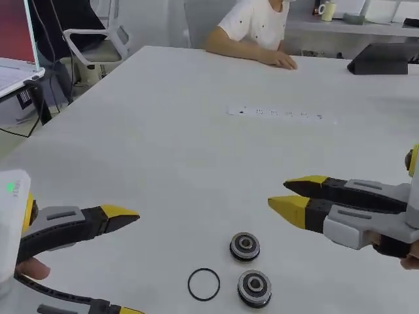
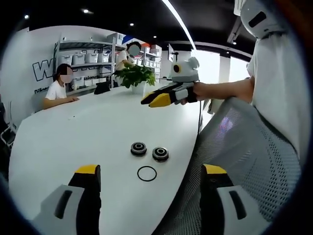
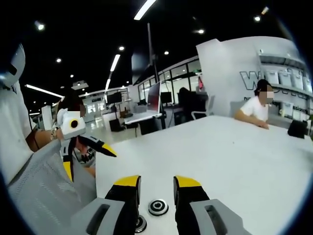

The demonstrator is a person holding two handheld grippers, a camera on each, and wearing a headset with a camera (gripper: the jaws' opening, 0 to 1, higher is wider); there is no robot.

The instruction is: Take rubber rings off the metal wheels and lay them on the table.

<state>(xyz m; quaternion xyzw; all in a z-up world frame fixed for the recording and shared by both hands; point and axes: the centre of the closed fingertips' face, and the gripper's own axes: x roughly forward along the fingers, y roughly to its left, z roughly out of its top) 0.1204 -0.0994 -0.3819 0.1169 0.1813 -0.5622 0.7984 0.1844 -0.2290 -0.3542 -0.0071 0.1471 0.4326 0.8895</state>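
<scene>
Left gripper (image 1: 134,263) sits low at the near left of the head view. Its jaws are spread wide with nothing between them. One yellow-tipped jaw points right over the white table (image 1: 163,150); the other cuts the bottom edge. Part of the person's left hand (image 1: 29,267) shows under the grey handle.

Just ahead, a thin black rubber ring (image 1: 203,284) lies flat on the table, loose and apart from both grippers. Right beside the ring is the near round metal wheel (image 1: 255,288). Just past it is the far round metal wheel (image 1: 245,246), close but not touching. Both wheels lie flat with dark outer rims; cannot tell whether either rim is a ring not yet taken off.

Right gripper (image 1: 278,193) is held above the table, beyond and right of the wheels. It points left, roughly level, jaws slightly parted, gripping nothing. In the left gripper view a bare forearm (image 2: 220,90) stretches out holding it over the table. In the right gripper view one wheel shows through the gap between its jaws, down on the table.

Farther back, a flat white power strip (image 1: 275,112) lies mid-table. At the far end a seated person in a white shirt (image 1: 255,26) leans on the tabletop.
</scene>
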